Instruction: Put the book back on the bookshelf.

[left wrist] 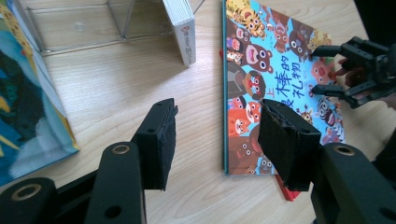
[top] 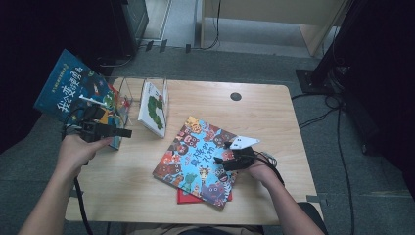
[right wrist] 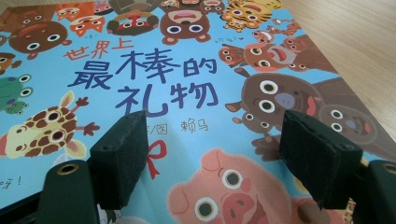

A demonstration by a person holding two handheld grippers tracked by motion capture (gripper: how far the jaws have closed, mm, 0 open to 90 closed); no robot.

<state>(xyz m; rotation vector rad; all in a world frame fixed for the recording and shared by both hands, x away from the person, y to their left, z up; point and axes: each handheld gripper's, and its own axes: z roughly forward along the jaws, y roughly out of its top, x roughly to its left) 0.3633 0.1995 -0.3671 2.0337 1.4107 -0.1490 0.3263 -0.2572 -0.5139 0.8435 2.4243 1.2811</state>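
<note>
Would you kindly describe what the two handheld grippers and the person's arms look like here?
Both the left gripper and the right gripper are black, skeletal-looking tools. Their fingers end in blocky black foam pads, with brass-coloured rivets on the arms behind. The right gripper carries a pale three-cornered plate. A black cable trails from the left one. The forearms are bare, without sleeves.

Light wood bench [top: 274,112] with a round cable grommet [top: 236,96] on grey carpet floor [top: 244,63], black cables [top: 342,147] trailing right, pale wood furniture [top: 274,19] behind, dark equipment at both sides, dim lighting
</note>
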